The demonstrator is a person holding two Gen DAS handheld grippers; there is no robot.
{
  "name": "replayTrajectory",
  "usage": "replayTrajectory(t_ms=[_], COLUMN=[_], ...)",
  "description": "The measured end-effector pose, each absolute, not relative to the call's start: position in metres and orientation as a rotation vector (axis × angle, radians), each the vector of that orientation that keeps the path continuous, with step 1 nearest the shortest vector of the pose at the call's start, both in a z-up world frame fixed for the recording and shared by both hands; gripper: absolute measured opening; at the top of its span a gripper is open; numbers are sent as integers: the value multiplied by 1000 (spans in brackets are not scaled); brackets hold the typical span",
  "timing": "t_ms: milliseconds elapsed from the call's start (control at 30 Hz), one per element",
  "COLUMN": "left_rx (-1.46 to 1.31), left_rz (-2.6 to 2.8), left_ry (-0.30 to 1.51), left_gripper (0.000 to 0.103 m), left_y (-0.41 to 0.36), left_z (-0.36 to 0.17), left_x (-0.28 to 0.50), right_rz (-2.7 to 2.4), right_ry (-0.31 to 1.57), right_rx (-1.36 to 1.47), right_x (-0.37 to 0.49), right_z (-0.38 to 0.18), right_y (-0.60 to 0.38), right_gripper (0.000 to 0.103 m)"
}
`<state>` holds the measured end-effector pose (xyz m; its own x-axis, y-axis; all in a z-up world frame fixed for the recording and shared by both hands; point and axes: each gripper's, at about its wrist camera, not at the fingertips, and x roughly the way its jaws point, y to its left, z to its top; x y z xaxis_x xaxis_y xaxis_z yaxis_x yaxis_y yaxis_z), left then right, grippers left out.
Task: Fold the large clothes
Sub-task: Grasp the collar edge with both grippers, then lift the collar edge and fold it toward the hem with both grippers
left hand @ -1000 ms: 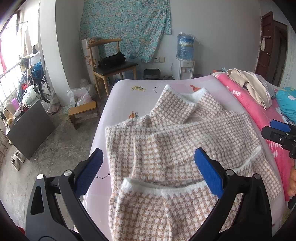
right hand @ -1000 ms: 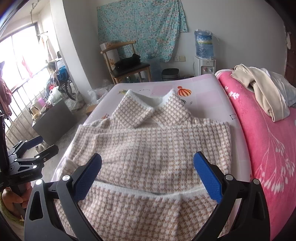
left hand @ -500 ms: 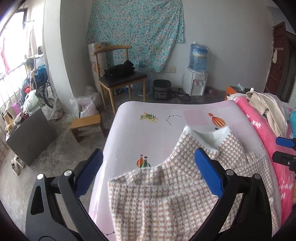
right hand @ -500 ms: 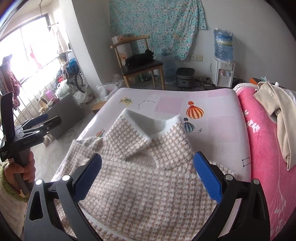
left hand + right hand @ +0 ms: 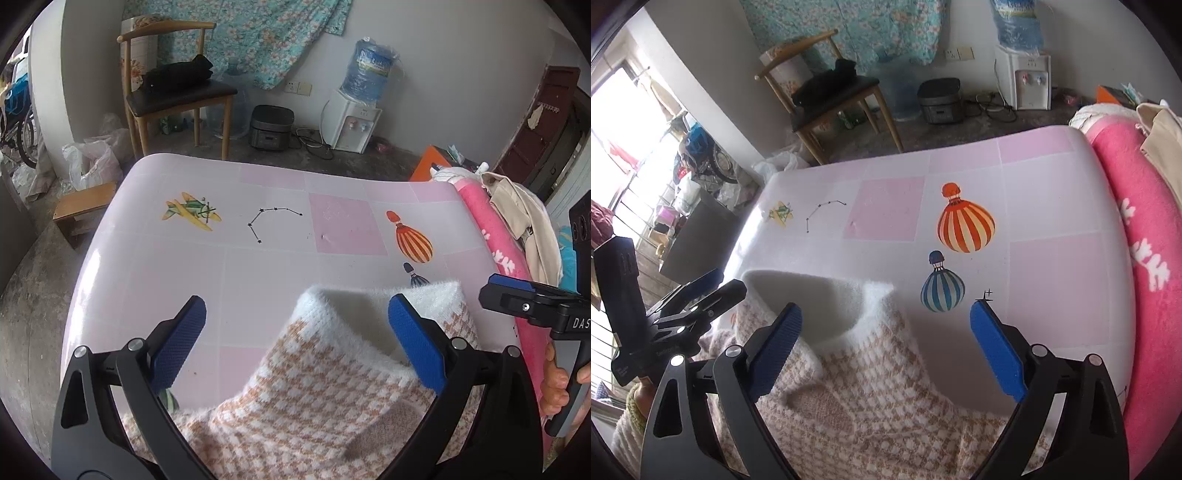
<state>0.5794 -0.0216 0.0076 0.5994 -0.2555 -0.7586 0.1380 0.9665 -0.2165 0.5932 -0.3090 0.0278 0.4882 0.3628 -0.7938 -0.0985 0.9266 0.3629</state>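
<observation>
— So, what has changed for us? A second ago the whole sweater was spread under both cameras; now we see mostly its collar end (image 5: 332, 387), so we have moved forward along it toward the neck.

— Right, and that suggests the lower part is dealt with and we are lining up on the top. The sweater lies on the pink patterned surface (image 5: 258, 280), white collar (image 5: 831, 306) pointing at the far edge.

— What about the fingers?

— Both pairs are spread wide and hold nothing. The left gripper (image 5: 295, 339) hovers with its right pad over the collar; the right gripper (image 5: 886, 347) straddles the collar's right side, one pad over bare surface.

— Room to move?

— Plenty ahead: open surface runs from the collar to the far edge, past the balloon prints (image 5: 964, 225). On the right the pink blanket (image 5: 1145, 258) rises near the sweater's edge, so we judge that side tighter. The left edge drops to the floor.
</observation>
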Motion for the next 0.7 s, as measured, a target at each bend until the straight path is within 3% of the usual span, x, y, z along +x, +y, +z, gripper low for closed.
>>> replayTrajectory(t_ms=[100,200,300,467,567,700], left_rx=[-114,-79,-69,-83,-61,-72], left_rz=[-236,-244,-254,-295,-312,-347], left_ry=[921,962,983,975,961,931], left_gripper=[91,71,55,34,24,19], left_y=[-33,-39,-37,-34,-35,-27], left_z=[-3,-9,-14,-8,0,16], left_x=[588,591,591,586,575,551], right_rz=[282,269,249,263,273,289], right_ry=[1068,1117,1145,1149,1123,1072], right_rx=[294,254,208,200,162,91], right_x=[606,614,618,611,600,575], right_z=[12,-1,-10,-10,0,20], right_y=[-304,-295,-289,-286,-282,-276], right_gripper=[81,73,60,26,23,22])
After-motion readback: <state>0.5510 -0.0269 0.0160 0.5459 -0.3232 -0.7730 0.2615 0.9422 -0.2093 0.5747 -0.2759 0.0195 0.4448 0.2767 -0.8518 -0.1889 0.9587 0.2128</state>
